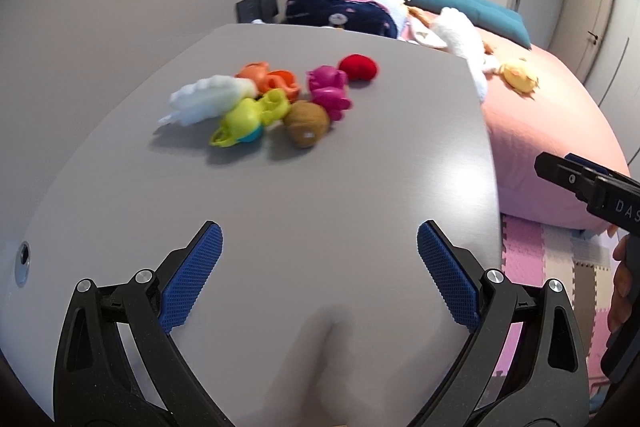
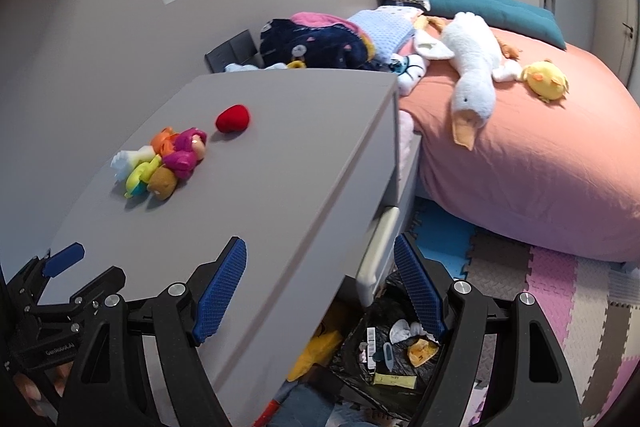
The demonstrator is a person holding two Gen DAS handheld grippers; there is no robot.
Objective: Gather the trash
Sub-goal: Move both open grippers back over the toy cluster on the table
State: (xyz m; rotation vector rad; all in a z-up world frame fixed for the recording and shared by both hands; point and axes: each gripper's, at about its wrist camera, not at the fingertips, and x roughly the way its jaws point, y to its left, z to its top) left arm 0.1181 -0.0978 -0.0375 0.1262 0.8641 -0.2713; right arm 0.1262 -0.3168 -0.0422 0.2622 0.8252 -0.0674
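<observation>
Trash [image 2: 400, 343] is seen gathered in a black bag [image 2: 384, 291] at the lower centre, beneath the table [image 2: 280, 155]; both grippers [image 1: 318, 267] [image 2: 320, 291] are spread and empty, so collecting seems nearly done.

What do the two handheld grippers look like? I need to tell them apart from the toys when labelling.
Both match: the left gripper and right gripper have black plastic linkage arms with silver round pivot bolts, and each finger carries a blue pad with a fine knobbly texture. White lettering marks the black bodies. No cables or sleeves show.
</observation>
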